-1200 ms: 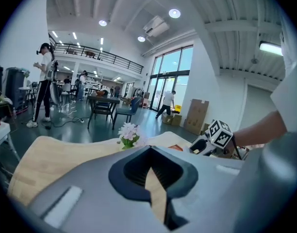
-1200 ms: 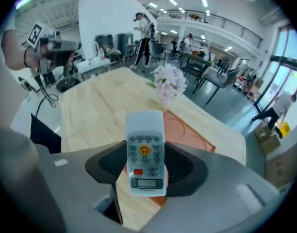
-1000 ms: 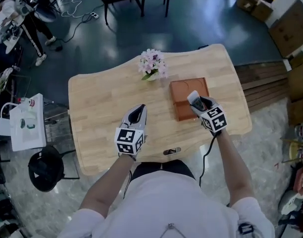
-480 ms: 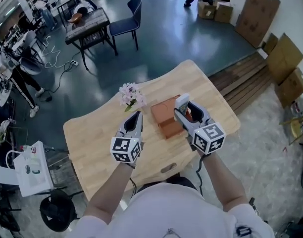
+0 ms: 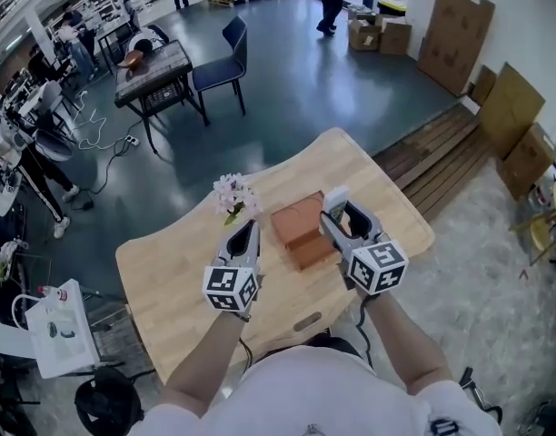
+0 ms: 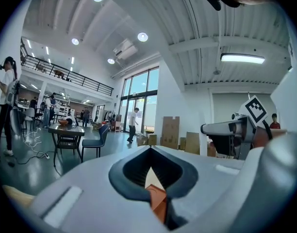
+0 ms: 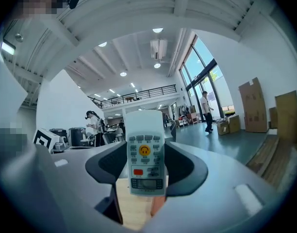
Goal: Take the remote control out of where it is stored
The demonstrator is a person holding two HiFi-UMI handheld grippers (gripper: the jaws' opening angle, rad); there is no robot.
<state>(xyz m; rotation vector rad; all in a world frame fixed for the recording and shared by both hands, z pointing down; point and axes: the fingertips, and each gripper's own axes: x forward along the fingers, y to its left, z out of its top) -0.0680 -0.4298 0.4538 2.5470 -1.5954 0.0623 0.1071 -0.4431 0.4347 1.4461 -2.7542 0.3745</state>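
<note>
In the right gripper view, a white remote control (image 7: 145, 164) with grey buttons and a yellow smiley key stands upright. My right gripper (image 7: 146, 174) is shut on its sides. In the head view the remote control (image 5: 334, 200) is held up over the open orange box (image 5: 296, 230), which rests on the wooden table (image 5: 169, 271). My right gripper (image 5: 343, 218) hovers at the box's right side. My left gripper (image 5: 245, 234) is held above the table just left of the box, its jaws together with nothing between them. Past its tip in the left gripper view (image 6: 152, 178) a corner of the orange box (image 6: 159, 200) shows.
A small vase of pale pink flowers (image 5: 233, 193) stands on the table behind the left gripper. Beyond the table lie a dark floor with a dark table (image 5: 151, 66) and blue chair (image 5: 223, 57). Wooden planks (image 5: 432, 157) and cardboard boxes (image 5: 514, 116) are on the right.
Both grippers have risen. The right one lifted the remote up out of the orange box and tipped it upright; the head camera now looks further across the room.
</note>
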